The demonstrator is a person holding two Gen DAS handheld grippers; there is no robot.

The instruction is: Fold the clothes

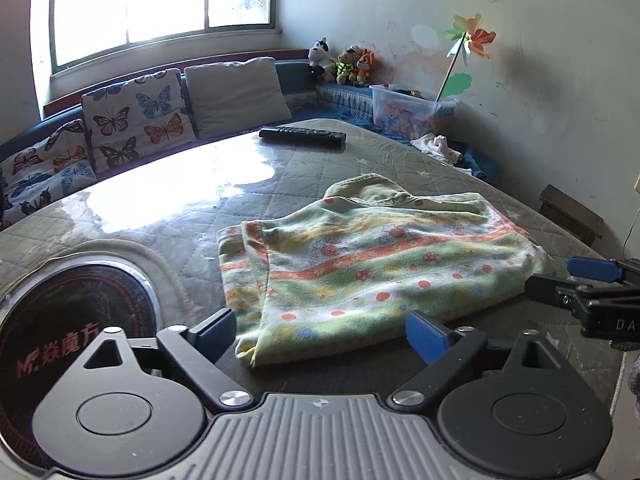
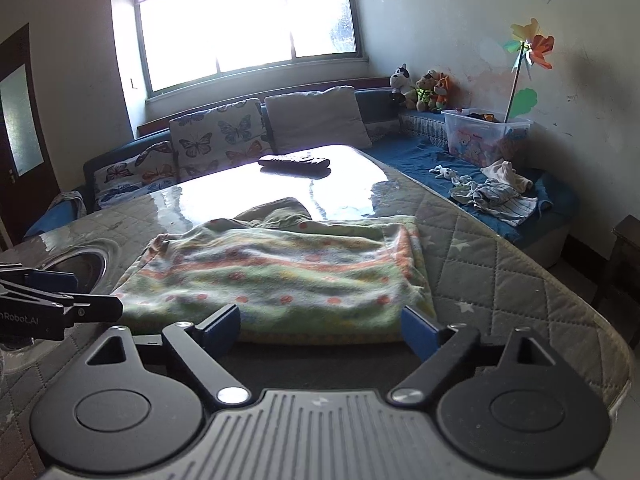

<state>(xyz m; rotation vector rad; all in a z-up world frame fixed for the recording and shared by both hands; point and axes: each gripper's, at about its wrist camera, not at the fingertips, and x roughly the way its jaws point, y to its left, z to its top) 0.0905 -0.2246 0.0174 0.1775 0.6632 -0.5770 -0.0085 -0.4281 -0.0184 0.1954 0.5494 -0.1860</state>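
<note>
A green garment (image 1: 380,264) with orange stripes and flowers lies folded flat on the quilted table cover (image 1: 180,216). My left gripper (image 1: 320,330) stands open at the garment's near left corner; the cloth lies between the wide-set blue pads without being pressed. In the right wrist view the same garment (image 2: 280,276) lies just beyond my right gripper (image 2: 320,326), which is open at its near edge and grips nothing. Each gripper shows in the other's view: the right gripper (image 1: 568,278) at the garment's right side, the left gripper (image 2: 76,292) at its left.
A black remote (image 1: 302,136) lies at the table's far end. A round induction cooker (image 1: 72,312) is set into the table at the left. Beyond are sofa cushions (image 2: 224,136), a plastic toy box (image 2: 484,136) and loose clothes (image 2: 496,192). The table edge (image 2: 592,312) curves close at the right.
</note>
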